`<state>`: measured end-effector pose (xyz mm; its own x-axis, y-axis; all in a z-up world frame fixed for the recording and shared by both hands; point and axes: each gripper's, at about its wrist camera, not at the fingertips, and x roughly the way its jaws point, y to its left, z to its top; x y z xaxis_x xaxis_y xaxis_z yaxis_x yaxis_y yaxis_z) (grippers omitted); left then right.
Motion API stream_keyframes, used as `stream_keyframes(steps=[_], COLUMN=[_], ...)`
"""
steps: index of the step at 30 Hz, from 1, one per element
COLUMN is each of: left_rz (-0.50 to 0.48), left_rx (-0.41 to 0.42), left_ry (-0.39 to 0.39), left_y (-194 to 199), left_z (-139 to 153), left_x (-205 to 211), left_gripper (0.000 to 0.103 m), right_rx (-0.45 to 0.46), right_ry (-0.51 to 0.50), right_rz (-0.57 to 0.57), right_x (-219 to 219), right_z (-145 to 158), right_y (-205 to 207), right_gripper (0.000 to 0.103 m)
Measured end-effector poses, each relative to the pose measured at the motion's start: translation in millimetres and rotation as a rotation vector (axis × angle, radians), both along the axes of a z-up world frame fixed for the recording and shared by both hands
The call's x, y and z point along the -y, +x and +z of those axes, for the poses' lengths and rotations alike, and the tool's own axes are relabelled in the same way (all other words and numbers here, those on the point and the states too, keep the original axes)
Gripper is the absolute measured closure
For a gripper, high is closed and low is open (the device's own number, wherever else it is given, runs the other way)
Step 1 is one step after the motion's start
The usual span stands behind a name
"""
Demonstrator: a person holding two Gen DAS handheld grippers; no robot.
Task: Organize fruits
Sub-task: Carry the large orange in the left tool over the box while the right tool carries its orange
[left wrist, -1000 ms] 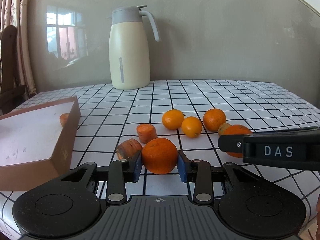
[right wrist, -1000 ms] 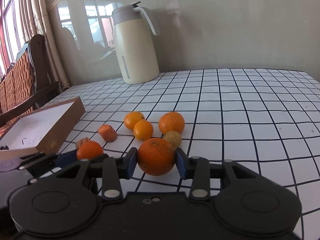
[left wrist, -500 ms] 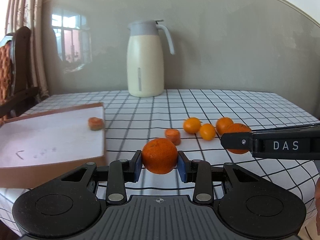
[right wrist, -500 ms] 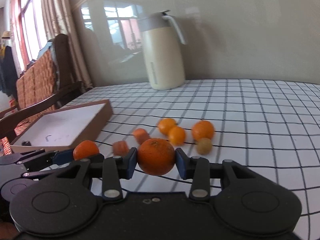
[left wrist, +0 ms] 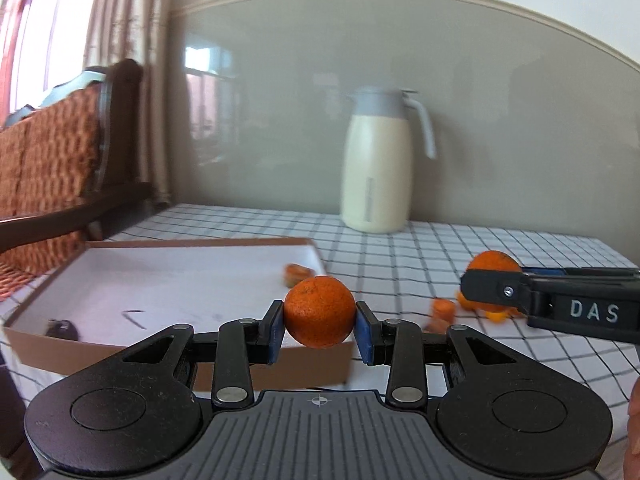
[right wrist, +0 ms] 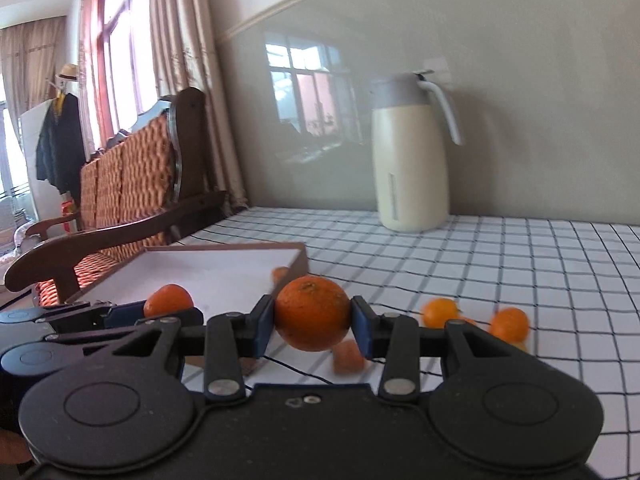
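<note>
My left gripper (left wrist: 319, 330) is shut on an orange (left wrist: 319, 312) and holds it in the air at the near right corner of the brown cardboard box (left wrist: 120, 352). My right gripper (right wrist: 312, 326) is shut on a second orange (right wrist: 313, 312), raised over the table beside the box (right wrist: 298, 260). From the left wrist view the right gripper's orange (left wrist: 493, 268) shows at the right. A carrot piece (left wrist: 298, 274) lies inside the box. Loose oranges (right wrist: 440, 312) and a carrot piece (right wrist: 349, 356) lie on the checked tablecloth (right wrist: 520, 280).
A cream thermos jug (left wrist: 378, 164) stands at the back of the table against the wall. A wooden chair with woven backing (right wrist: 132, 184) is left of the table. A small dark item (left wrist: 62, 328) lies in the box's near left corner.
Both grippers have lifted and swung left toward the box, each still holding its orange. The loose fruit pile now sits to the right.
</note>
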<state>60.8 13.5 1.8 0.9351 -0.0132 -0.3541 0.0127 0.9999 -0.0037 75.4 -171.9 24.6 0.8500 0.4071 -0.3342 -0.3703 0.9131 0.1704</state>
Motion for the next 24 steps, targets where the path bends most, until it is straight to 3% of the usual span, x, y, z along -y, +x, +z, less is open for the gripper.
stream_keyframes(steps=[24], left_rz=[0.259], left_rx=[0.044], left_ry=[-0.030], left_y=[6.7], left_z=[1.9], left_x=[-91.0], left_gripper=[0.066], right_rx=[0.073], right_ry=[0.001], right_rz=[0.059], right_x=[-72.1], right_z=[5.2], right_y=[21.5], right_gripper=[0.070])
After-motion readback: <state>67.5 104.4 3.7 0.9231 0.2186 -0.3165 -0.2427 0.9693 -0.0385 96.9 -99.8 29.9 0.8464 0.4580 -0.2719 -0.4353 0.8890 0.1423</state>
